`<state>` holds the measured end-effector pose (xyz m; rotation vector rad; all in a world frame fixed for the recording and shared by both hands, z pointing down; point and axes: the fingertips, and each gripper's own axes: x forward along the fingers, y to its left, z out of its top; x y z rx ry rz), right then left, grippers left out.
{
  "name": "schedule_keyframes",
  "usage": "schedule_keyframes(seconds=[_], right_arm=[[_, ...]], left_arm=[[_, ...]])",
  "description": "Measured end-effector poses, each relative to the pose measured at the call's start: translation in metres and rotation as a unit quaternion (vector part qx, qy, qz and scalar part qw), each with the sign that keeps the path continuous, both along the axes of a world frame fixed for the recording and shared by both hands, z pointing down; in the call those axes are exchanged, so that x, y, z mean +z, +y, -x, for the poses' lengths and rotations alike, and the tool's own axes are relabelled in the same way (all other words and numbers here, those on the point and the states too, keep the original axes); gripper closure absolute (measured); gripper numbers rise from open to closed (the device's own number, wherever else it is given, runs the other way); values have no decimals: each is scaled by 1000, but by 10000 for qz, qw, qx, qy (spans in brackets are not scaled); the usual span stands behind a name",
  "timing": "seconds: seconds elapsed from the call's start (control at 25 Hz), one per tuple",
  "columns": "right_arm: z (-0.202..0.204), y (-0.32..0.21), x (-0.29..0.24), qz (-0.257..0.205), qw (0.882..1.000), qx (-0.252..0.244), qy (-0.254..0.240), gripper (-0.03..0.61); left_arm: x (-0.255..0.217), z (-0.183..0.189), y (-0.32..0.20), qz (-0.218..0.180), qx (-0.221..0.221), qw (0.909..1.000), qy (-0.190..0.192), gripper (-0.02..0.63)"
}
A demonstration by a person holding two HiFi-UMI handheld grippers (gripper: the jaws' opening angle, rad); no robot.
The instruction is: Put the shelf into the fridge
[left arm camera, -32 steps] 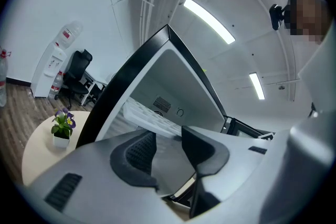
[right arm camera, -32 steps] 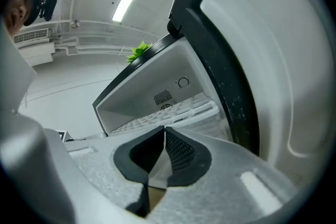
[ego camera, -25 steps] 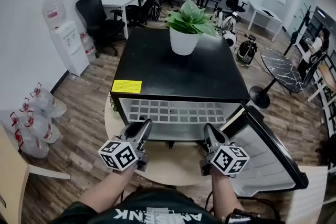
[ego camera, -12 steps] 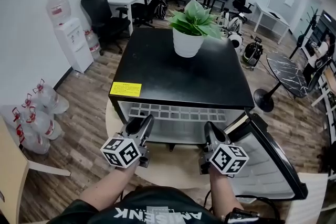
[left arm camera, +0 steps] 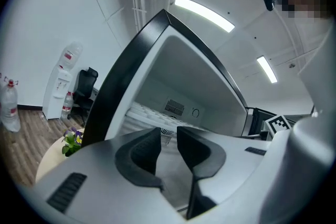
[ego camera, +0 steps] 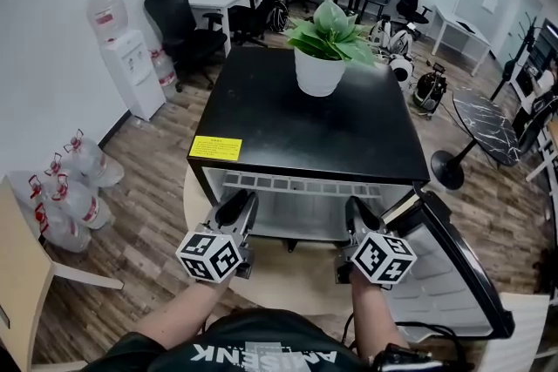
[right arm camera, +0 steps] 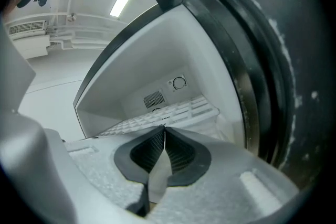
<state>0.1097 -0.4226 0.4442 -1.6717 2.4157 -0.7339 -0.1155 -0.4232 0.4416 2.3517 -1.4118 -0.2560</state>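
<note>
A: Edges first; what have you got around you?

B: The fridge (ego camera: 305, 122) stands on the round worktop (ego camera: 199, 198); its door (ego camera: 453, 261) hangs wide open on your right, close beside your right hand; the mouth of the cabinet faces you with open room across its width; the left wall's front edge is just beside your left claw (ego camera: 239, 208); a potted plant (ego camera: 321, 70) sits on the roof, well apart from both hands.

A: Pose?

B: Your forearms come up from the bottom edge, side by side; both claws point about level into the opening, marker cubes up; your right claw (ego camera: 358, 210) sits near the door-side wall.

A: Claw states?

B: Left claw's jaws stand apart and have just been closing; nothing is pinched between them, only the cabinet's back wall shows through the gap; right claw's jaws are together, tips meeting.

A: And the shelf?

B: The shelf (ego camera: 301, 185) lies flat inside the fridge, high in the opening, spanning wall to wall; its front edge is just past your right claw's tips, can't tell if they touch; it lies farther in from your left claw, clearly apart.
</note>
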Motion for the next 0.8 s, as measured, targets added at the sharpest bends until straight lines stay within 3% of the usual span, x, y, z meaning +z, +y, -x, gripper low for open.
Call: schedule_keyframes(seconds=[0.24,0.56,0.68,0.8], right_arm=[[-1,-7,2,-28,10000,-6,-16,566],[1,-10,3,-99,9999,-69,47,566],[0,-11,6,-67,9997,-152,184,566],[3,-7,13,84,9989,-116,453,566]], left_arm=[[-6,-3,1,-120,57,9996,-264,526],[2,-4,6,191,181,9989,-379,558],[-8,-2,12,-66,193,9970,-746,558],[-30,-1,23,-631,197,9906,-1197,584]])
